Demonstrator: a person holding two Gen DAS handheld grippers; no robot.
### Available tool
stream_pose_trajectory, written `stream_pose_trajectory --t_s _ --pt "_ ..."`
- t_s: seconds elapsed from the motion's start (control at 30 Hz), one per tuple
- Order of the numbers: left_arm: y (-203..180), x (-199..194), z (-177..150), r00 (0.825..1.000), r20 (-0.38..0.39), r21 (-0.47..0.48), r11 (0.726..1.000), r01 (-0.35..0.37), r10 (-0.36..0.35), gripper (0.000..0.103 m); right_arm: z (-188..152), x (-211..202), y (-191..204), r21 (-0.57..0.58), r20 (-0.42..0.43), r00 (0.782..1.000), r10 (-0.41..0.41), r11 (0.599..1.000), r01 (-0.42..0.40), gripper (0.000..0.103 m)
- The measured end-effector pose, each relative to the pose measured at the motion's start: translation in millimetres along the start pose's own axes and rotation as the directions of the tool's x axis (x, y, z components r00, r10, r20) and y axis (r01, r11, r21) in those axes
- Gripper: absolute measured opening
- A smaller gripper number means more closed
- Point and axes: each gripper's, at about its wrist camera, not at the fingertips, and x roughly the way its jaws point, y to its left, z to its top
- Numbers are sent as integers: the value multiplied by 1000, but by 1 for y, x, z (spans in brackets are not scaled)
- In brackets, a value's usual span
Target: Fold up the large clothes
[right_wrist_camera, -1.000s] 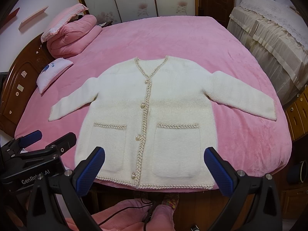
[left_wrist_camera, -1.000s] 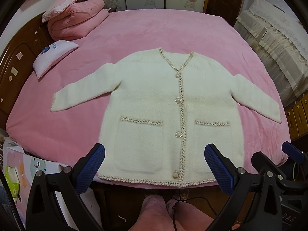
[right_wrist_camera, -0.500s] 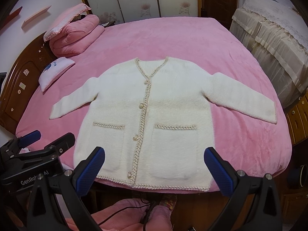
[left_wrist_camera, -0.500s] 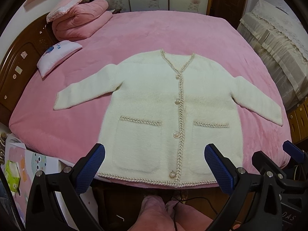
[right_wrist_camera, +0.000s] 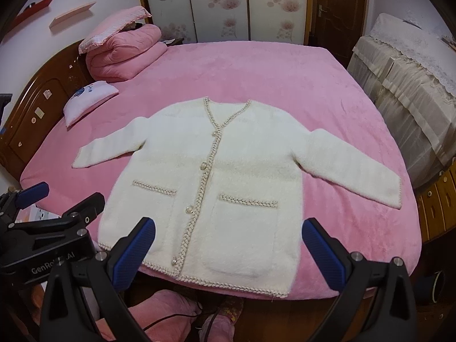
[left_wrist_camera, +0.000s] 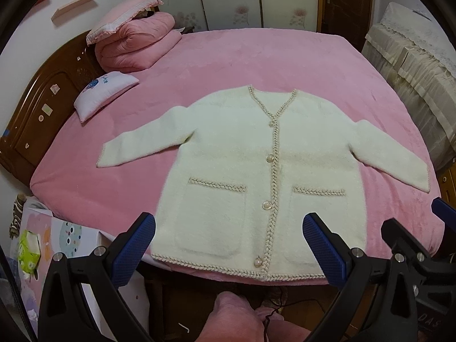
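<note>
The cream cardigan [left_wrist_camera: 256,171] lies flat, buttoned, sleeves spread, on the pink bed [left_wrist_camera: 256,65], just ahead of both tongs. The left tongs [left_wrist_camera: 229,245] and right tongs [right_wrist_camera: 228,245] hover above its hem, jaws apart, empty. Folded pink quilt [right_wrist_camera: 125,54] lies far ahead-left.

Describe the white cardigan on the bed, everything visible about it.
The cardigan is cream-white, fluffy-looking knit, lying flat and front-up on the pink bed cover. It is buttoned shut with four pearly buttons. Braided beige trim runs along the V-neck, the front placket, the hem, the cuffs and the tops of two patch pockets. Both sleeves are spread outward and angled down. Its hem lies at the bed's near edge. Neither gripper touches it.
</note>
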Motion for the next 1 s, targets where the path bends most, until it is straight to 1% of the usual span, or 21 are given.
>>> stream_pose_trajectory --t_s 0.07,0.3,0.53,0.63,0.77,0.87,0.93,1.0 --pt "2 0 0 1000 -3 -8 1000 6 -6 102 2 0 -4 5 4 1000 3 1000 -3 103" --pt "7 3 1 1000 -27 -28 1000 -12 11 102 6 7 -1 -11 -3 999 35 999 -35 103" --pt "26 10 0 999 -47 -71 997 13 -16 102 15 19 7 -19 -15 998 59 998 -60 103" --pt "41 17 1 998 -60 -105 994 30 -36 102 19 26 17 -35 -28 997 74 997 -75 103" --pt "67 30 -1 992 -88 -168 983 71 -87 102 26 36 35 -62 -37 994 103 993 -105 103" --pt "95 45 -1 986 -97 -239 965 108 -135 102 30 48 51 -72 -52 991 120 990 -123 103" --pt "118 59 2 983 -97 -285 950 124 -157 102 33 58 63 -79 -58 991 121 989 -125 103" --pt "136 71 5 980 -93 -312 940 142 -179 102 38 67 74 -83 -54 992 110 990 -114 103"
